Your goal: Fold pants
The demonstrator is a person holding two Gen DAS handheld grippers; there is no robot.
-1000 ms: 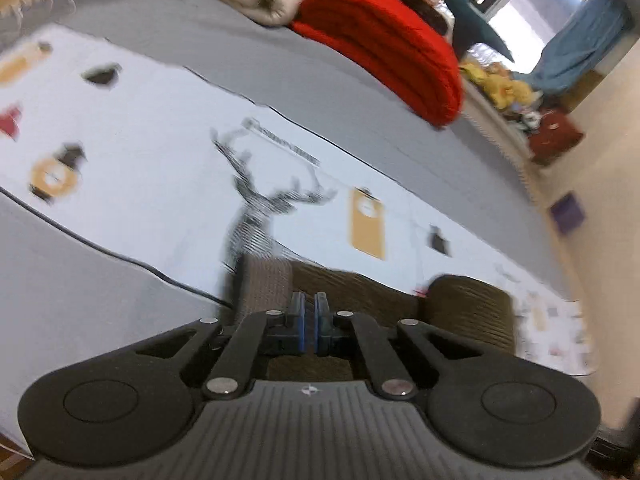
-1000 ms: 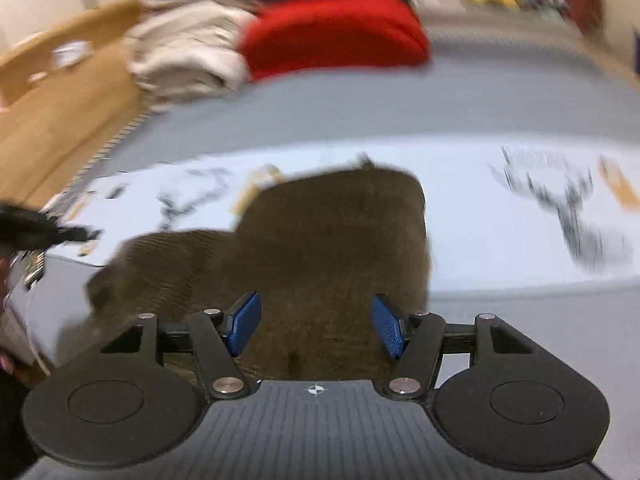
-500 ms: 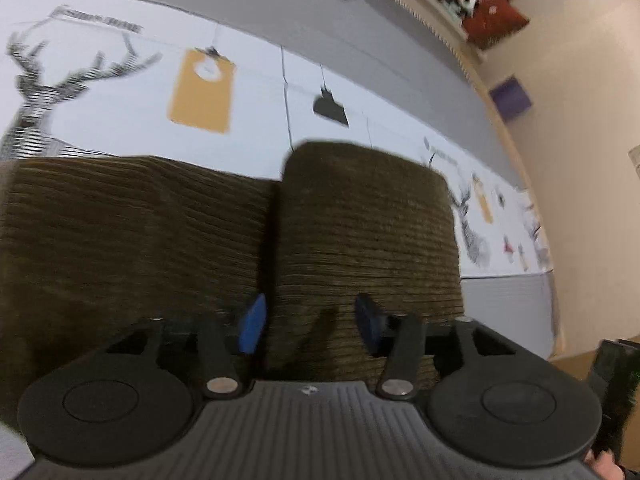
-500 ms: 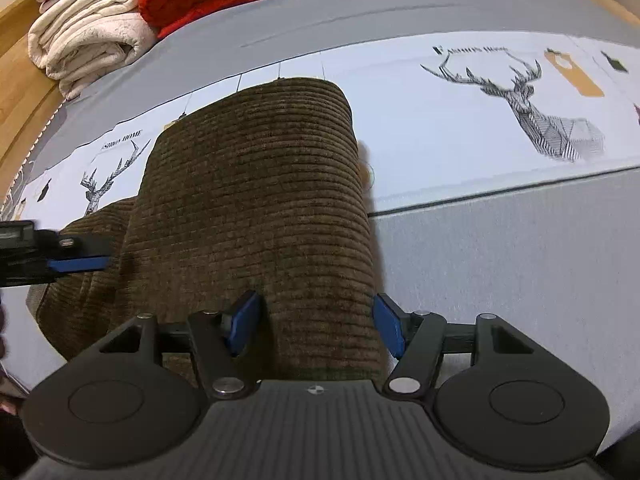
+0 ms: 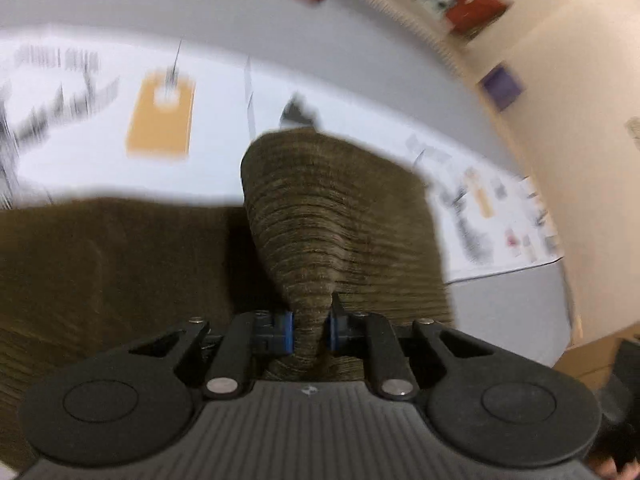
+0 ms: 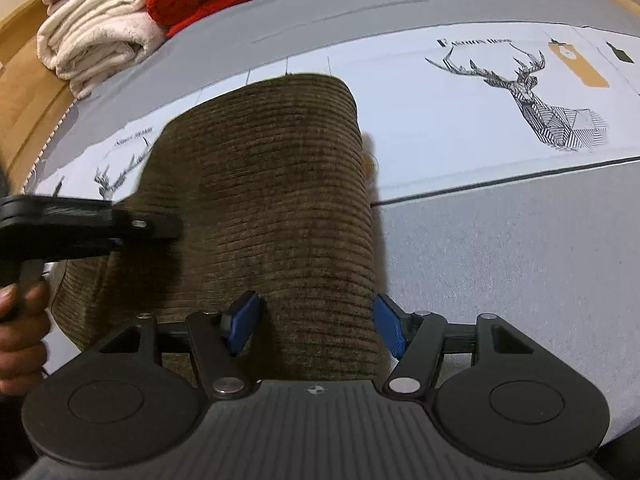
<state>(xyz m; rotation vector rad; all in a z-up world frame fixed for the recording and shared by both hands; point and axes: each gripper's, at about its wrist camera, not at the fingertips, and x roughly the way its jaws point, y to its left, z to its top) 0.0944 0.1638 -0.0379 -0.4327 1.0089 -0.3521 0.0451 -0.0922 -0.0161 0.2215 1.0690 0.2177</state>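
The brown corduroy pants [image 6: 272, 200] are spread on the bed [image 6: 520, 260], just below the deer print [image 6: 532, 92] band of the cover. The left tool [image 5: 310, 330] is closing on a pinched ridge of cloth, already pressed btwn its pads. The right tool [image 6: 314, 326] is held apart, w/ one leg's end btwn the pads, ungripped. Risk, as judged: only a thin bunch is caught, so it could slip out or drag the lower layer when lifted.
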